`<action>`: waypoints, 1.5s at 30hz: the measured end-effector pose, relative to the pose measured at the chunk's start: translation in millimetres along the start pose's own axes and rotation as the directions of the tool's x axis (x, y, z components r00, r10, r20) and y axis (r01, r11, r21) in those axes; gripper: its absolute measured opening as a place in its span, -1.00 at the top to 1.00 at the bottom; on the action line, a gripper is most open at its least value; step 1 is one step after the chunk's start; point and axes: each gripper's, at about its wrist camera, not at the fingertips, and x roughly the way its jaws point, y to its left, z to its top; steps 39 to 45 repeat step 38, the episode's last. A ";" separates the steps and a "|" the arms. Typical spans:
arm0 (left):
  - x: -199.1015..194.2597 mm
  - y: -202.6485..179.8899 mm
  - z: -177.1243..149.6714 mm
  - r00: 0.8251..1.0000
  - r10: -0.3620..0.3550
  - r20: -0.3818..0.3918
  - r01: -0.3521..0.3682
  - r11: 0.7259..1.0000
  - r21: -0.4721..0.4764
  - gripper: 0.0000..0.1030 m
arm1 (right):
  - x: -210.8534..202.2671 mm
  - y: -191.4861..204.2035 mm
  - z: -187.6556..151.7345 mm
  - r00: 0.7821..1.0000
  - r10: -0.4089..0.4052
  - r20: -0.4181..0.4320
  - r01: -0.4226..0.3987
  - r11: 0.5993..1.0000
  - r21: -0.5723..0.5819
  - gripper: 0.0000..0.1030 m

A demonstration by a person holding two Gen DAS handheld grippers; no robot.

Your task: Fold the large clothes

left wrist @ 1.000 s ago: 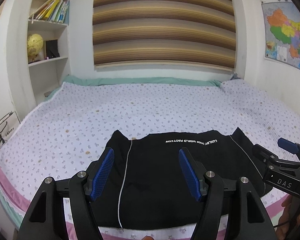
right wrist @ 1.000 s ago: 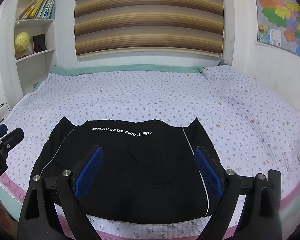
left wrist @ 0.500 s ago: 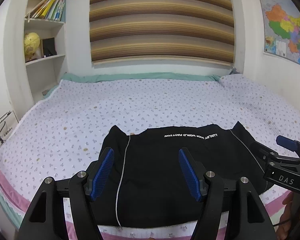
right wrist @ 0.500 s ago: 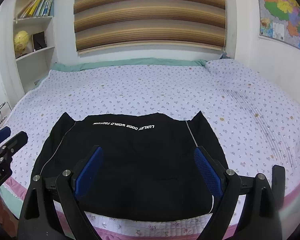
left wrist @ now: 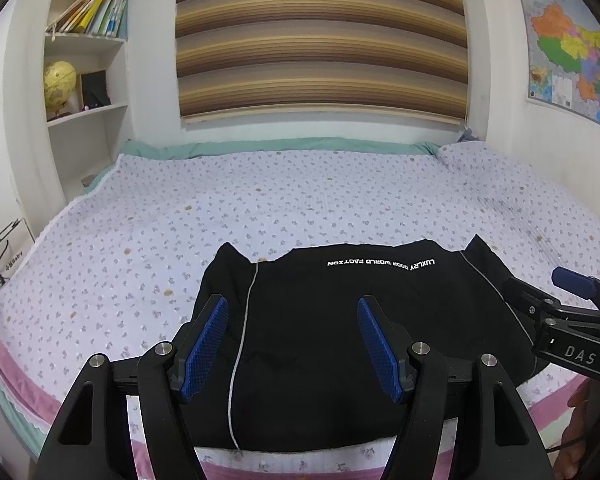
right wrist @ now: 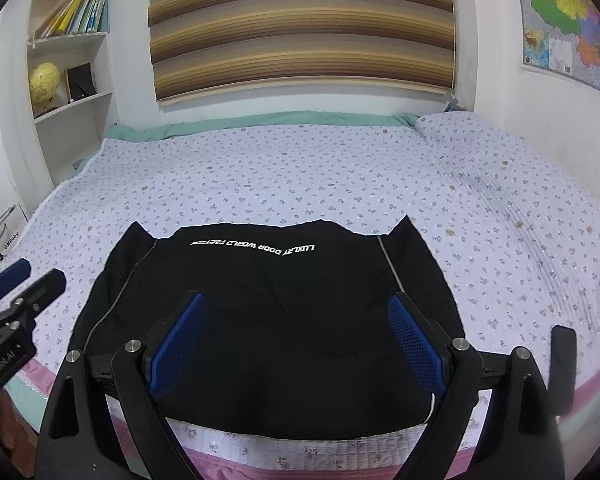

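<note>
A black garment [left wrist: 320, 340] with white lettering and thin grey piping lies flat and folded near the front edge of the bed; it also shows in the right wrist view [right wrist: 268, 300]. My left gripper [left wrist: 292, 344] is open and empty, held above the garment's left half. My right gripper [right wrist: 296, 344] is open and empty above its front part. The right gripper shows at the right edge of the left wrist view [left wrist: 560, 320]; the left gripper shows at the left edge of the right wrist view [right wrist: 12, 308].
The bed [left wrist: 300, 208] has a pale floral quilt with a pink front border [right wrist: 260, 460]. A bookshelf with a yellow globe [left wrist: 60, 84] stands at the far left. A striped blind [left wrist: 320, 40] and a wall map [left wrist: 572, 48] hang behind.
Both grippers have drawn back and risen a little from the bed; the garment sits lower and farther in both views. The garment itself has not moved.
</note>
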 end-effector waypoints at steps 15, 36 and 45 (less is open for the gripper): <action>3.1 1.0 -2.3 1.000 -0.004 -0.011 0.004 1.000 -0.002 -0.33 | 2.5 3.0 -3.1 1.000 -0.006 -0.010 0.006 1.000 -0.003 -0.81; -0.4 -5.5 -5.5 0.998 0.047 0.045 -0.049 0.998 0.046 -0.33 | 10.1 0.4 -6.7 0.999 -0.005 -0.032 0.005 1.000 -0.001 -0.81; 1.0 -5.2 -5.3 0.998 0.047 0.035 -0.048 0.998 0.046 -0.33 | 10.9 0.2 -7.0 0.999 -0.005 -0.035 0.004 1.000 -0.003 -0.81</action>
